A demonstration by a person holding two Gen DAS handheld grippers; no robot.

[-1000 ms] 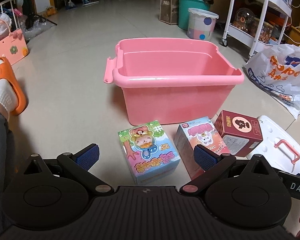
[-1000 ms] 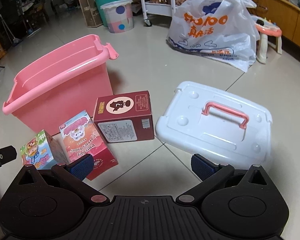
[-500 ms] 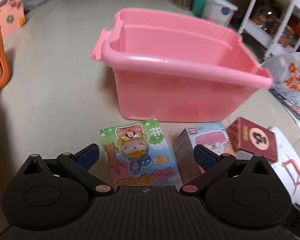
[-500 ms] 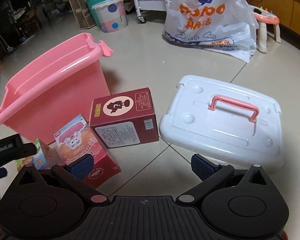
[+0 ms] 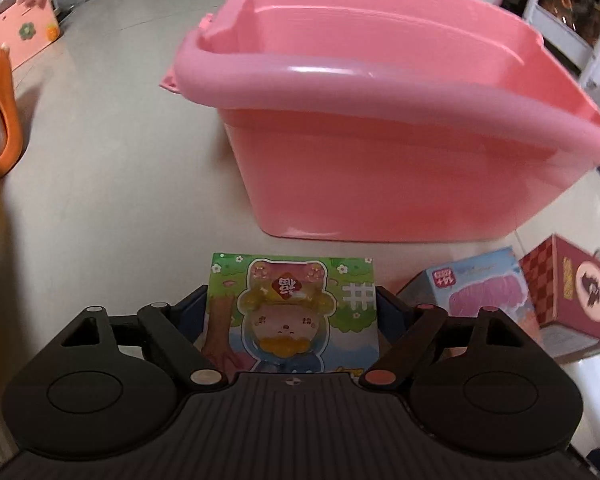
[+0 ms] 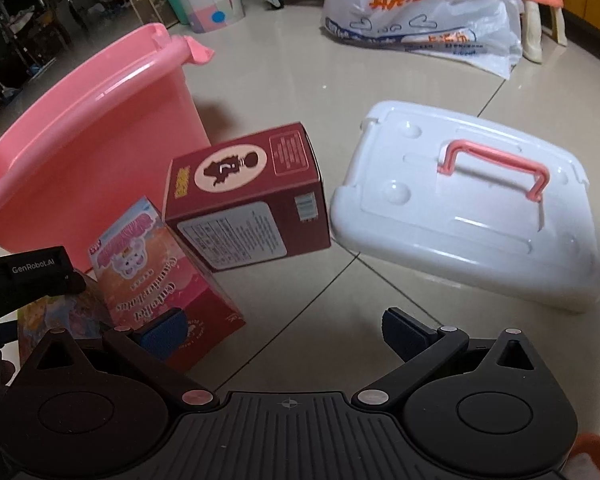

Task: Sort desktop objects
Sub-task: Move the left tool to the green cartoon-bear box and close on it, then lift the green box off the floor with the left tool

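Now the left hand-held gripper (image 5: 292,308) brackets the green carton (image 5: 292,312) on the floor before the pink bin (image 5: 380,76); whether clenched, cannot tell. Right hand-held gripper (image 6: 284,332) released. Carton likely light, stiff cardboard; take by flat sides.

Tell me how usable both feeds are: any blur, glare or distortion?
Left wrist: fisheye bows the pink bin rim, a glare streak on it; the far rim and background are soft, the green box between the left tool is sharp. Right wrist: dim, box print slightly smeared, floor glare near the white lid.
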